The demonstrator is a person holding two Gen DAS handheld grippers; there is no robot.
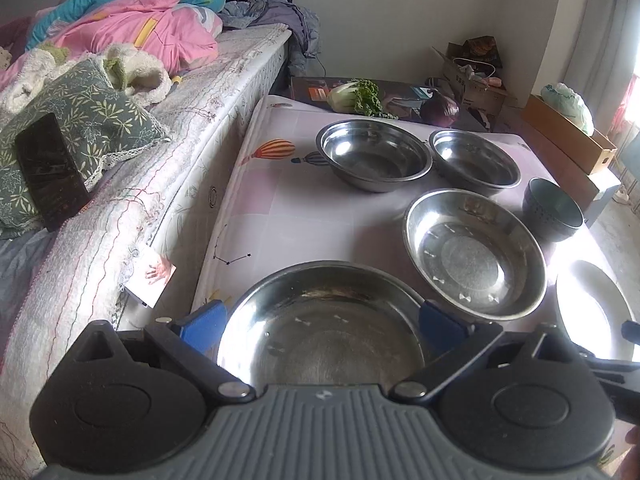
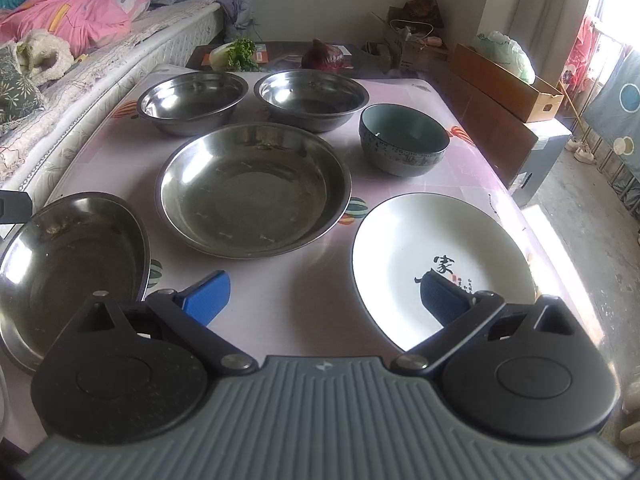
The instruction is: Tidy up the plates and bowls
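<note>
- The near steel dish [image 1: 320, 320] sits at the bench's 7 o'clock corner, directly below the left gripper [image 1: 322, 326]; the jaws are spread wide, blue pads flanking the dish's rim on either side. Whether they touch it, I cannot tell.
- The white plate [image 2: 420, 240], marked with a black character, lies at 5 o'clock on the bench. The right gripper [image 2: 324, 296] hovers with jaws wide apart and holding nothing, its right pad over the plate's near rim, its left pad over bare cloth.
- A wide steel dish [image 2: 254, 188] lies mid-bench, between those two.
- At 12 o'clock stand two steel bowls [image 2: 192, 100] [image 2: 312, 96] side by side; a dark ceramic bowl [image 2: 404, 140] stands at 2 o'clock.
- The bench [image 2: 288, 300] wears a pink balloon-print cloth.
- A bed [image 1: 180, 152] runs along 9 o'clock; greens [image 2: 236, 54] and a purple cabbage [image 2: 322, 54] lie beyond the far edge.
</note>
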